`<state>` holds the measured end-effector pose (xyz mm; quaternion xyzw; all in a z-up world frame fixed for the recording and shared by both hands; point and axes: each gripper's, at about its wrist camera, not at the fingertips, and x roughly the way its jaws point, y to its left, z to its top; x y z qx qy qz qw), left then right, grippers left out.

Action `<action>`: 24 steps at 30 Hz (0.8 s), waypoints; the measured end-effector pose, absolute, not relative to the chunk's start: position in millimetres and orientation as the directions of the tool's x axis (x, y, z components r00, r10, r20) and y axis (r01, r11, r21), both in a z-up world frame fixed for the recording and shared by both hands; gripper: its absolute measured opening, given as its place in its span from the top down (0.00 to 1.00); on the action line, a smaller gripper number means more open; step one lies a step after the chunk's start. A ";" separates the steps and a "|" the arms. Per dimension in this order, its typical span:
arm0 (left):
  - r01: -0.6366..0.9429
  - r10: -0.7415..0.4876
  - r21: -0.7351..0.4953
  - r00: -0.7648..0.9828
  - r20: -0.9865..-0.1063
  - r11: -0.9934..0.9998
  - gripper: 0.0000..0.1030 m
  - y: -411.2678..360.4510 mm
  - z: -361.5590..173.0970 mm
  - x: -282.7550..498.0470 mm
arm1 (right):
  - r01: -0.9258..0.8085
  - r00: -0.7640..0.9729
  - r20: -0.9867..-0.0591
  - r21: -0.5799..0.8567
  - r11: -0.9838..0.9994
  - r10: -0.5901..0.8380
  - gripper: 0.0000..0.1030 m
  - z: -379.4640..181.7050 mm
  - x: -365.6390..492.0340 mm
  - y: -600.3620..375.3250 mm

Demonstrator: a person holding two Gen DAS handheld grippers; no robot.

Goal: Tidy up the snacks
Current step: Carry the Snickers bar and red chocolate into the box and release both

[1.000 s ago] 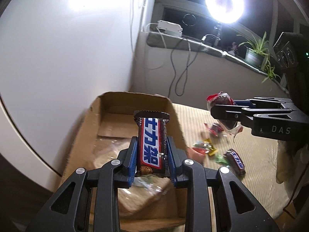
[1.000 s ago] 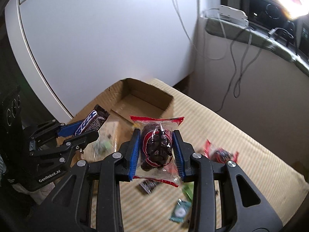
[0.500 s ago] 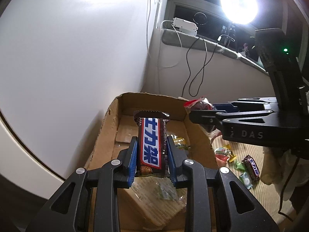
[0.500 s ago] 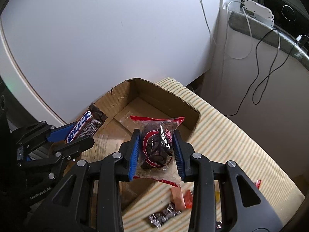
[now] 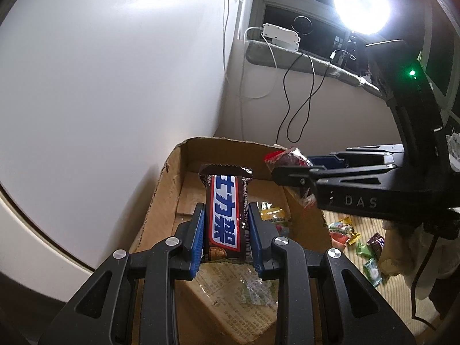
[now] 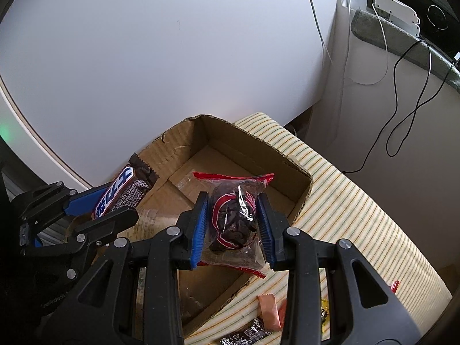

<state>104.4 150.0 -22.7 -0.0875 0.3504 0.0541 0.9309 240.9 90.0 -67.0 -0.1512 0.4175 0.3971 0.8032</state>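
Observation:
My left gripper (image 5: 226,215) is shut on a chocolate bar (image 5: 224,215) with a blue, red and white label, held upright above the open cardboard box (image 5: 169,178). My right gripper (image 6: 233,212) is shut on a clear, red-edged packet of dark snack (image 6: 234,221), hanging over the same box (image 6: 299,198). In the left wrist view the right gripper (image 5: 290,169) comes in from the right above the box's right wall, its red packet (image 5: 284,158) showing at the tips. In the right wrist view the left gripper (image 6: 95,204) and its bar (image 6: 120,189) sit at the left.
The box holds wrapped snacks (image 5: 273,215) and a printed packet (image 5: 244,287). It stands on a striped cloth (image 6: 359,224) beside a white wall. Several small wrapped sweets (image 5: 345,230) lie on the cloth right of the box. Cables hang from a sill behind.
Both grippers have moved in over the box with their snacks still held. The right gripper travelled furthest, from above the loose sweets on the cloth to above the box's right side.

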 end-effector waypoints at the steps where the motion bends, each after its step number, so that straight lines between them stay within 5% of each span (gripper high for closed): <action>1: -0.166 0.044 -0.123 0.748 -0.663 0.978 0.74 150.5 -22.5 104.3 | -0.761 0.342 -0.788 0.088 0.643 0.513 0.63 -65.8 241.4 89.7; 7: -0.181 0.061 -0.119 0.754 -0.654 0.976 0.59 152.0 -18.2 101.0 | -0.747 0.371 -0.764 0.093 0.659 0.528 0.31 -56.0 241.0 86.0; 13: -0.178 0.060 -0.120 0.765 -0.642 0.977 0.59 150.6 -12.3 95.4 | -0.745 0.397 -0.755 0.067 0.664 0.522 0.21 -48.6 235.5 81.1; 24: -0.149 0.039 -0.127 0.786 -0.617 0.981 0.59 135.2 1.2 82.6 | -0.731 0.428 -0.746 0.046 0.681 0.510 0.21 -37.5 225.4 57.7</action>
